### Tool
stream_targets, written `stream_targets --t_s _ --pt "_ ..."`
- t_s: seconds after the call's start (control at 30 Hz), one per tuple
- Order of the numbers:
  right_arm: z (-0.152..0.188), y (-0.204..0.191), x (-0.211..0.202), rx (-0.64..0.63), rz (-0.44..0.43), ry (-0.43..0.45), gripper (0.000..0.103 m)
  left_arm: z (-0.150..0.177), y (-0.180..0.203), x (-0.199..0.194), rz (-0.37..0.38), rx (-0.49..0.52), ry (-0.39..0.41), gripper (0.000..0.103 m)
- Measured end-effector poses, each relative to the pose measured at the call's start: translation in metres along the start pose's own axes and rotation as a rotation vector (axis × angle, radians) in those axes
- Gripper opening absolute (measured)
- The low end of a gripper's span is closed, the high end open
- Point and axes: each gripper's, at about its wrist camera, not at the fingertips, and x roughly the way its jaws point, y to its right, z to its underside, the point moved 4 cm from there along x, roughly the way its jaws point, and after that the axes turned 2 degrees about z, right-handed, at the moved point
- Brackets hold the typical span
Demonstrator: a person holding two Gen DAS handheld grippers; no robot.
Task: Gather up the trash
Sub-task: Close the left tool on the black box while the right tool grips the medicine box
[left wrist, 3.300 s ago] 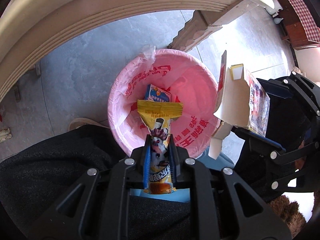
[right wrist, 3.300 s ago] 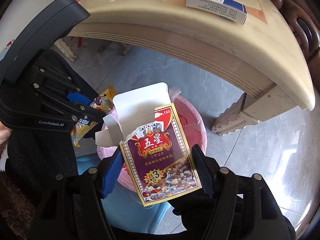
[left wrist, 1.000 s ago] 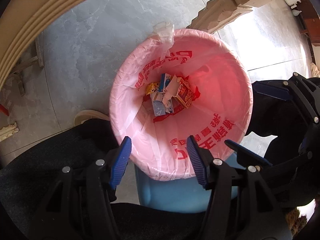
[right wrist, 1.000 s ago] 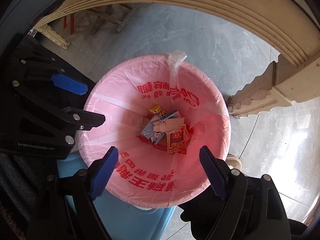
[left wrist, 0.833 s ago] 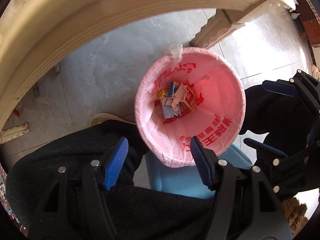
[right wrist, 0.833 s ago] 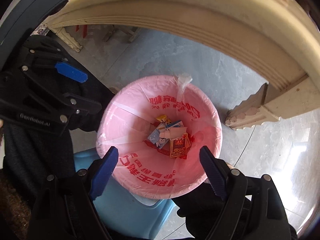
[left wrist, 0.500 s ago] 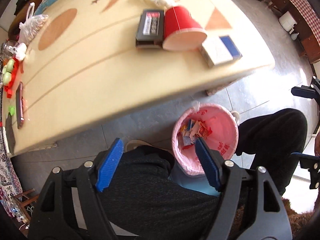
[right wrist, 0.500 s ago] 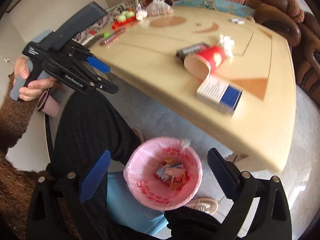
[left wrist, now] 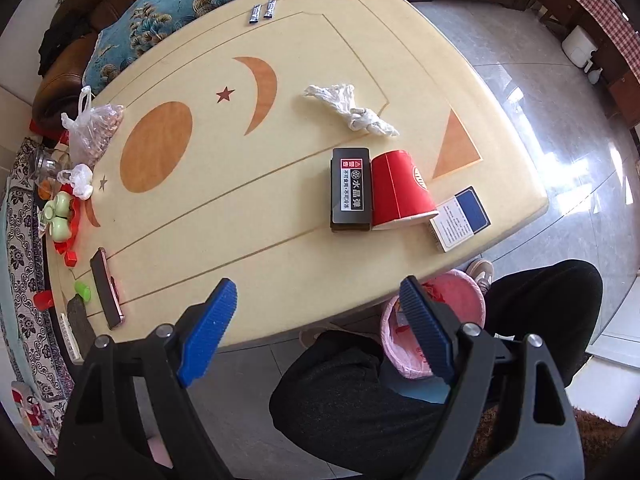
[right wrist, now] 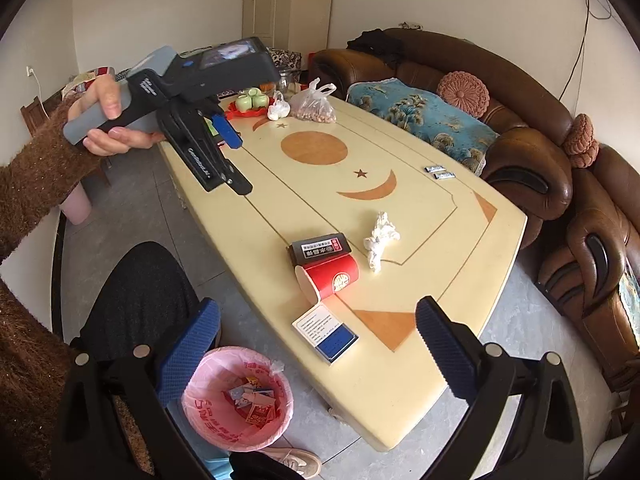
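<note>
My left gripper (left wrist: 316, 296) hangs high over the near edge of the cream table (left wrist: 280, 240); its jaws are opening with nothing between them. My right gripper (right wrist: 316, 312) is open and empty, above the pink-lined bin (right wrist: 200, 428), which holds a card box and wrappers (right wrist: 252, 400). On the table lie a red paper cup (left wrist: 400, 190) on its side, a black box (left wrist: 350, 190), a white and blue box (left wrist: 460, 220), a crumpled white tissue (left wrist: 348, 108) and two small sachets (left wrist: 262, 10). The right wrist view shows a hand holding the left gripper (right wrist: 236, 160) above the table's left side.
A person's legs in black (left wrist: 360, 392) flank the bin (left wrist: 472, 300). A phone (left wrist: 106, 288), green cups (left wrist: 60, 216) and a bag of nuts (left wrist: 96, 128) sit at the table's left end. A brown sofa (right wrist: 540, 160) runs behind the table.
The snack wrapper and card box that the grippers held went into the bin. Both grippers then rose from over the bin to above the tabletop, and the left jaws spread wider.
</note>
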Motion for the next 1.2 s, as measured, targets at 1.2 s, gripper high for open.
stream_targets --t_s 1.2 --pt "0.061 0.009 0.190 -0.224 -0.229 -0.353 0.096 -0.072 0.019 0.166 0.105 0.077 -0.228 0.082"
